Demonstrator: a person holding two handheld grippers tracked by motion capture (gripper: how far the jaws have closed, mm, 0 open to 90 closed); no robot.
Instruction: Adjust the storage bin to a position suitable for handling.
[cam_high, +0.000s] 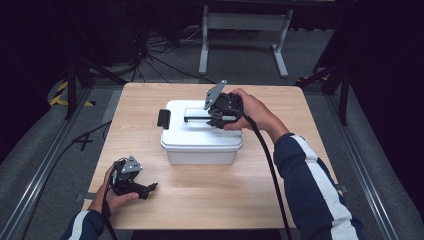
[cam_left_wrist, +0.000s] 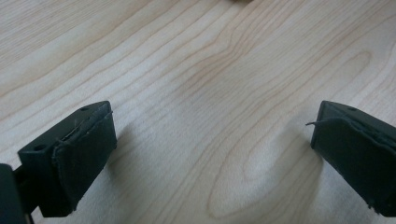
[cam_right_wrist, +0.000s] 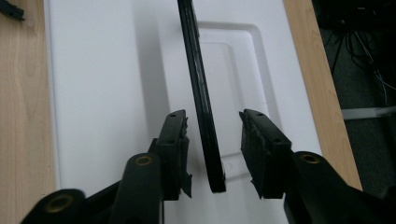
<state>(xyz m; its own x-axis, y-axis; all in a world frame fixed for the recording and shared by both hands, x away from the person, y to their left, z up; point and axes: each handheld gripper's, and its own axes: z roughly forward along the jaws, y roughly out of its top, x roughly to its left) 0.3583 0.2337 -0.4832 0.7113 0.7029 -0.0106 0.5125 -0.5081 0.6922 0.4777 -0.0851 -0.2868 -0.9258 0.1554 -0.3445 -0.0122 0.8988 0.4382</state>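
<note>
The black handle (cam_right_wrist: 201, 93) stands raised along the middle of the white box's lid (cam_high: 200, 132), its long axis running from 3 to 9 o'clock across the bench (cam_high: 215, 195) in the high view. The right gripper (cam_right_wrist: 212, 154) straddles the handle's near end, jaws released with a gap either side. The left gripper (cam_left_wrist: 212, 154), at 7 o'clock from the box, rests released on bare wood, well apart.

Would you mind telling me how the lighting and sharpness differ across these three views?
High view: table brightly lit, surroundings nearly black. Left gripper view: sharp wood grain, soft shadows beside the pads. Right gripper view: white box bright and washed out, its black handle casting a faint shadow.
</note>
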